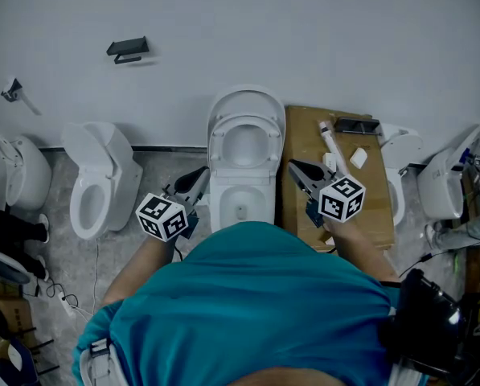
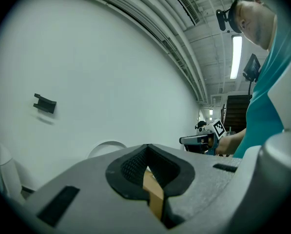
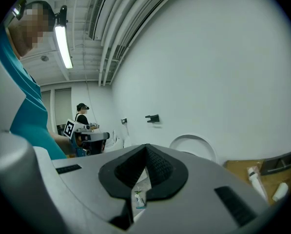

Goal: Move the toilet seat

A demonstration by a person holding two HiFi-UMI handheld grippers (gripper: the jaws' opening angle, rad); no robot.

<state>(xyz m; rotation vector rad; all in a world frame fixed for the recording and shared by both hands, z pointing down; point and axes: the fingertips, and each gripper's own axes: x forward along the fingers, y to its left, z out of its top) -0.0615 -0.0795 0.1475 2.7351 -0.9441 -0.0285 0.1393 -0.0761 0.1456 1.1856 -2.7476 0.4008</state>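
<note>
- I am standing over the toilet (image 1: pixel 260 206), which is sitting on the floor (image 1: pixel 163 167) at the foot of the wall (image 1: pixel 304 39). I am holding one hand-held gripper at each side of its bowl (image 1: pixel 241 191), probably so that either one is within reach of the rim.
- The toilet seat (image 1: pixel 218 145) seems to be standing upright, leaning back on the lid (image 1: pixel 246 96) against the wall, with the bowl lying open below it. I am judging that from steeply above and cannot be sure.
- My left hand-held gripper (image 1: pixel 198 175) is pointing toward the wall just left of the bowl, with its jaws pressed together and nothing between them.
- My right hand-held gripper (image 1: pixel 297 169) is hovering just right of the bowl, over the near edge of the cardboard (image 1: pixel 304 135) lying on the floor. Its jaws are likewise closed and empty.
- Neither one is touching the seat.
- A raised seat fits two stages: it is already lifted with the grippers clear of it, or it is waiting to be lowered.
- The head view is giving the layout: the bowl, the cardboard with small items on it, and the neighbouring toilets along the wall.
- The two gripper views are showing what the head view cannot. They show the pads meeting, the lid as a white arc upright against the wall, and each gripper seen from across the bowl.
- The right gripper view is also showing a second person (image 3: pixel 82 112) far back.
</note>
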